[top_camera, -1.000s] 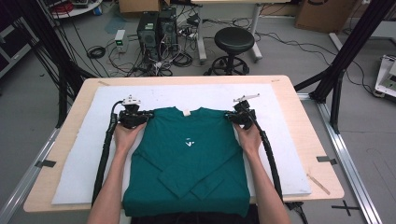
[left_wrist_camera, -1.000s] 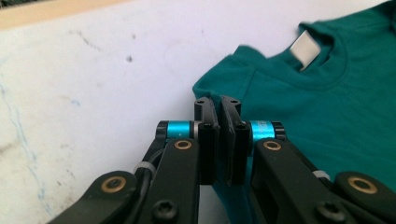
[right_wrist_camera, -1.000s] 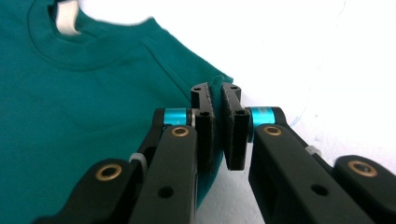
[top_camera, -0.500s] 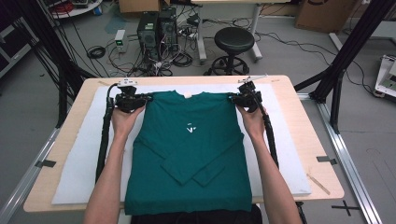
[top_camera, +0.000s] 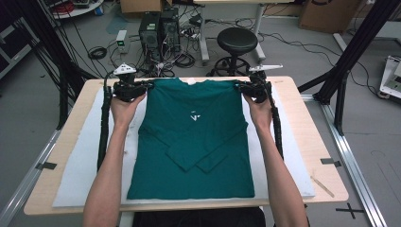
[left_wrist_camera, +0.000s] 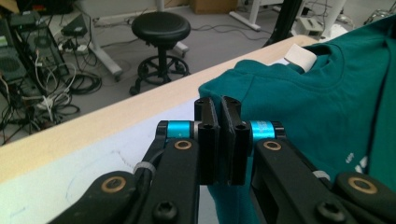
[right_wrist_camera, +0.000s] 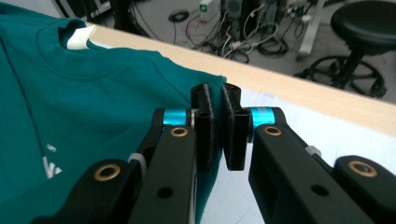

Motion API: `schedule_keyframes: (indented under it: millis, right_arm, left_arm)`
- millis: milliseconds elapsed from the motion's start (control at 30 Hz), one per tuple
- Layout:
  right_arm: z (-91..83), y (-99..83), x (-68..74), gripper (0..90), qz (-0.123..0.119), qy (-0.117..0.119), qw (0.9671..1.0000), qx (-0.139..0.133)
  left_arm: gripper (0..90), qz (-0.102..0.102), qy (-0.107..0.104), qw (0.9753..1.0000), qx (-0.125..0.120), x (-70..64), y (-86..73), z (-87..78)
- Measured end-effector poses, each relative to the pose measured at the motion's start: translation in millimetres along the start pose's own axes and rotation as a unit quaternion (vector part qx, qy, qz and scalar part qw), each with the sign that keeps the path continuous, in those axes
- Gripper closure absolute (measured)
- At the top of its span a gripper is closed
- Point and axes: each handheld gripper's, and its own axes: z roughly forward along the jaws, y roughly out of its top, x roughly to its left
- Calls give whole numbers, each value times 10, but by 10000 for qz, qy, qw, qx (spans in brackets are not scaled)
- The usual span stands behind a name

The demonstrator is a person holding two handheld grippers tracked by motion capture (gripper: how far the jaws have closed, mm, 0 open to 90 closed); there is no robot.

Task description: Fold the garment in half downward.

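A teal sweatshirt [top_camera: 194,137] lies face up on the white mat [top_camera: 85,161], its sleeves folded across the body and a small white logo on the chest. Its collar with a white label [left_wrist_camera: 299,55] lies at the table's far edge. My left gripper [top_camera: 142,88] is shut on the sweatshirt's left shoulder, and in the left gripper view the gripper [left_wrist_camera: 219,122] pinches teal cloth between its pads. My right gripper [top_camera: 242,87] is shut on the right shoulder; in the right gripper view the gripper [right_wrist_camera: 217,120] clamps the shoulder corner [right_wrist_camera: 205,79].
The wooden table [top_camera: 312,137] carries the mat; a thin stick [top_camera: 322,186] lies near its right front corner. Behind the table stand a black stool [top_camera: 236,42], computer towers [top_camera: 158,28] and tangled cables. Black frame posts [top_camera: 350,56] rise at both sides.
Both grippers have moved away from the person toward the table's far edge, dragging the sweatshirt by its shoulders. The garment now lies farther up the mat and more stretched out.
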Motion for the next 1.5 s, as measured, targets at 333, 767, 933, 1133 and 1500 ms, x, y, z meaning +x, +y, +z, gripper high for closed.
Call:
schedule_keyframes:
  millis: [333,767,933,1133,1500]
  right_arm:
    - [31,-85,-34,851,52,226,9993,300]
    - [158,-349,24,852,-96,336,9963,779]
    - [105,-501,53,852,-170,426,9954,847]
    - [39,-694,136,852,-227,573,9934,962]
    - [-207,-1069,348,852,-322,897,9905,995]
  left_arm:
    - [858,-26,-113,9998,184,13,-168,25]
    - [857,127,-250,9981,557,-90,-481,38]
    - [858,108,-303,9977,603,-126,-621,-2]
    - [858,189,-360,9971,641,-221,-795,-81]
    - [857,237,-521,9953,779,-385,-1110,-321]
